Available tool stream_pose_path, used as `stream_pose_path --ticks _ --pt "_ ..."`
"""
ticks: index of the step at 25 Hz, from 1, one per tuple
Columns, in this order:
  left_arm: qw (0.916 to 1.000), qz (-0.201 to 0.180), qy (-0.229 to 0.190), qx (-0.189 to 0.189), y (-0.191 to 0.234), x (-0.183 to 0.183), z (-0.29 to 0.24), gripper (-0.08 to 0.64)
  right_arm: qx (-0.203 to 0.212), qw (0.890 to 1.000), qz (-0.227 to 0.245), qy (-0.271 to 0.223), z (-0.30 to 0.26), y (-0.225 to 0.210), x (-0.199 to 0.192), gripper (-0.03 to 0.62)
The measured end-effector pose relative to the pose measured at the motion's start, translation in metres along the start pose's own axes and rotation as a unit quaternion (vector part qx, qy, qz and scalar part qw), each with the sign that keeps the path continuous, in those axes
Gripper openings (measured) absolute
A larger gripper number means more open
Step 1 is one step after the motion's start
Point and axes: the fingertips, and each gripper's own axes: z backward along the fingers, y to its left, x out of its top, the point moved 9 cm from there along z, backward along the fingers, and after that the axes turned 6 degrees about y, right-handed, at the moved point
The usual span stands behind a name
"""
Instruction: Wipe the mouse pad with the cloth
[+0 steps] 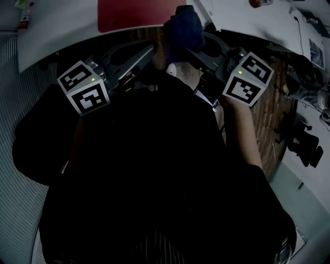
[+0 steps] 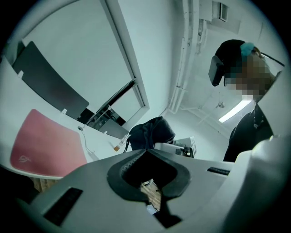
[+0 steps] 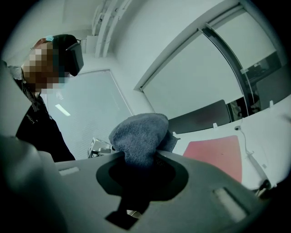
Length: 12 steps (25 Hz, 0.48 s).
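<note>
A red mouse pad (image 1: 133, 13) lies on the white table (image 1: 62, 36) at the top of the head view. It shows pink in the left gripper view (image 2: 45, 143) and the right gripper view (image 3: 216, 154). My right gripper (image 1: 180, 44) (image 3: 150, 152) is shut on a bunched dark blue cloth (image 1: 183, 25) (image 3: 138, 134), held up in the air just off the pad's right side. My left gripper (image 1: 151, 49) (image 2: 145, 151) is shut with nothing in it, close to the left of the cloth (image 2: 148, 132).
A thin cable (image 2: 84, 141) runs over the table beside the pad. A dark monitor (image 2: 47, 82) stands behind it. Wooden floor (image 1: 270, 118) and a black chair base (image 1: 304, 144) are at the right. The person's dark clothing fills the lower head view.
</note>
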Motion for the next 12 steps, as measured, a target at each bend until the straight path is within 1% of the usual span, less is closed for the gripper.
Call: stream_pose_path --ticks 3,7,12 --pt "0.9997 -0.016 -0.017 0.009 -0.007 0.01 -0.007 0.009 0.017 1.0 -0.002 -0.003 0.003 -0.01 0.003 0.066" --pt "0.9989 -0.034 -0.011 0.029 -0.004 0.022 -0.008 0.009 0.035 0.999 0.018 -0.005 0.001 -0.03 0.03 0.066" --pt "0.998 -0.031 -0.026 0.048 0.002 0.035 -0.023 0.009 0.058 0.998 0.029 -0.016 0.007 -0.062 0.058 0.066"
